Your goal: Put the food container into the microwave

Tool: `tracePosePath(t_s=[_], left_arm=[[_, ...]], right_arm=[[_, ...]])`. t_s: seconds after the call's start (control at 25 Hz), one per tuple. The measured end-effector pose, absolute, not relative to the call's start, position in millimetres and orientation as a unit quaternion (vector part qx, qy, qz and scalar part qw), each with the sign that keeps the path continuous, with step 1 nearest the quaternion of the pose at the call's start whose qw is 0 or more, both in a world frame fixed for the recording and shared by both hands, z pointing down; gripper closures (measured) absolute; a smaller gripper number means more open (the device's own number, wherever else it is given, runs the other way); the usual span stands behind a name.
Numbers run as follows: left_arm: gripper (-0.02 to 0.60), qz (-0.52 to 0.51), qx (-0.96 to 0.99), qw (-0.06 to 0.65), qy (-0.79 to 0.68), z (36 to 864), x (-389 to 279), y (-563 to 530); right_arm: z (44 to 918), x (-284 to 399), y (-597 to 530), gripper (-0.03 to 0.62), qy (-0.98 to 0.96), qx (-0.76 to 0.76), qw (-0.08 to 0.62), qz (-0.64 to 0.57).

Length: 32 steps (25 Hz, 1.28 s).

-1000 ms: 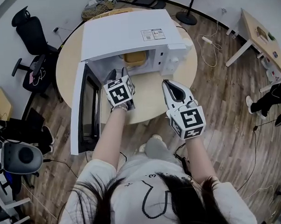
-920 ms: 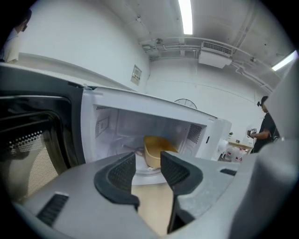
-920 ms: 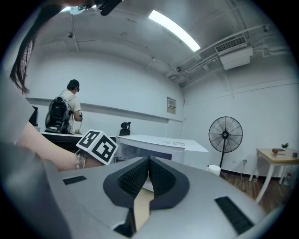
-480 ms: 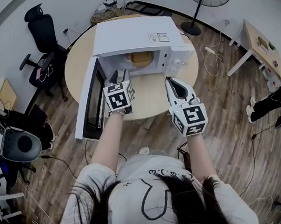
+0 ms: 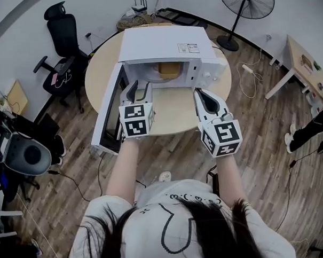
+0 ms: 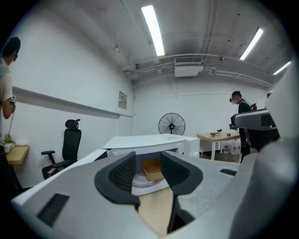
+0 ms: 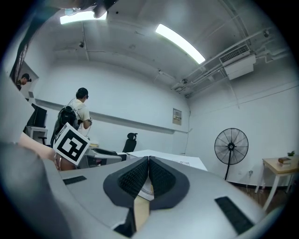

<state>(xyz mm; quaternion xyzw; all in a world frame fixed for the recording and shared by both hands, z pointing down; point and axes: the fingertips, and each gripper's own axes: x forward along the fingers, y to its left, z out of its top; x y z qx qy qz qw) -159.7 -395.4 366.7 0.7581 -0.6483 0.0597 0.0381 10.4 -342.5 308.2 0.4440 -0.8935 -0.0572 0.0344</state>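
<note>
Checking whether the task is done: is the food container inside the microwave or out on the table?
Inside. The food container sits in the microwave cavity, and the door hangs open.

the microwave (image 5: pixel 163 45) stands on the table (image 5: pixel 103 75), door (image 5: pixel 110 114) open at left; the food container (image 5: pixel 168 70) sits inside, the left gripper (image 5: pixel 138 89) before the opening.

you hold two grippers: one left gripper (image 5: pixel 138 92) and one right gripper (image 5: pixel 199 92). there's one microwave (image 5: pixel 163 43), one food container (image 5: pixel 168 70), one round table (image 5: pixel 177 112), one standing fan (image 5: pixel 247 0), one black office chair (image 5: pixel 61 31) and one side desk (image 5: pixel 302 50). two other people: one person (image 6: pixel 5 84) and a second person (image 6: pixel 242 108).
</note>
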Motion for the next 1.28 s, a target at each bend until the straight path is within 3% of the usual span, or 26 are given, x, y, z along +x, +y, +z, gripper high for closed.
tracePosePath(t_s=[0.64,0.68,0.72,0.76,1.28], left_arm=[[0.430,0.016,0.778,-0.082,-0.623,283.7,-156.0,-308.9],[0.443,0.013,0.777,-0.083,-0.624,282.4,-157.3,-306.4],[0.551,0.011,0.774,-0.083,-0.627,281.4,-159.4,-304.2],[0.572,0.010,0.772,-0.083,-0.630,280.6,-161.6,-302.3],[0.572,-0.003,0.767,-0.102,-0.633,267.2,-174.2,-292.9]], right_arm=[[275.7,26.4,-310.6,0.566,-0.889,0.451,-0.001,-0.077],[274.0,26.9,-309.5,0.566,-0.889,0.452,-0.003,-0.078],[272.2,27.1,-308.6,0.566,-0.888,0.452,-0.005,-0.079],[270.6,26.9,-307.8,0.566,-0.888,0.452,-0.006,-0.080],[264.9,23.0,-306.1,0.566,-0.890,0.446,-0.002,-0.095]])
